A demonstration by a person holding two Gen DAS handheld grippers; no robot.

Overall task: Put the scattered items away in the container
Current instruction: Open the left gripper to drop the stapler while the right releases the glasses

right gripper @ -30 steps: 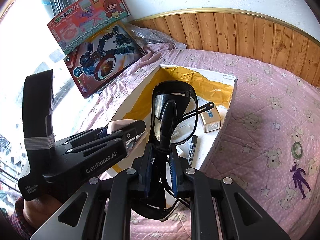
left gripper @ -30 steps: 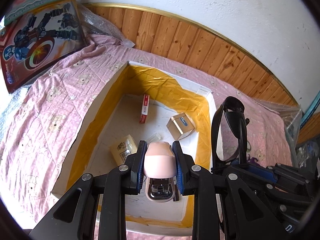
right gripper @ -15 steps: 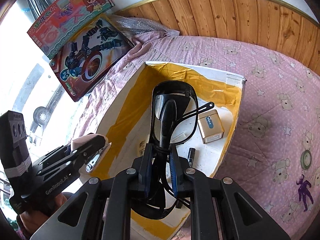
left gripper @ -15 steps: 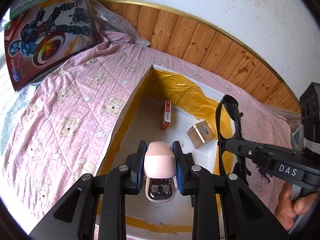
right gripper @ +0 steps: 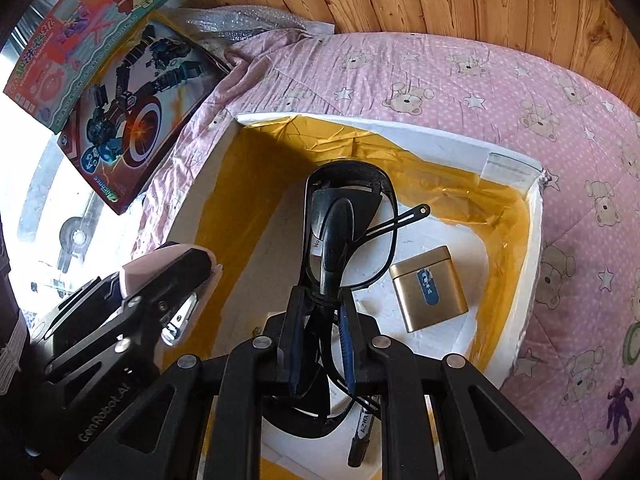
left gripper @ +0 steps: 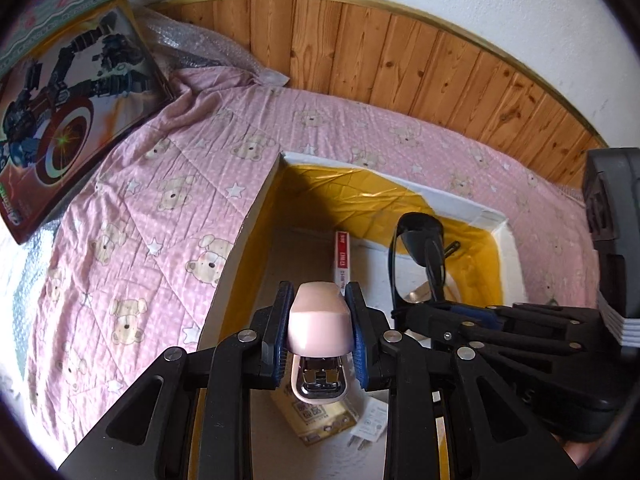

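Both tools hang over the white foam container (right gripper: 452,140), so that whatever they let go should drop inside: the left gripper (left gripper: 320,336) pinches a pink stapler (left gripper: 318,324), the right gripper (right gripper: 320,344) pinches folded black glasses (right gripper: 348,232). Around the container spreads a pink bear-print quilt (left gripper: 168,184), with wood panelling (left gripper: 400,56) behind it and a white wall above

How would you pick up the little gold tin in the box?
Grip the gold tin across its two long flat sides, coming straight down from above. It lies flat on the floor of the box, open space on both sides, so tongs fit around it.
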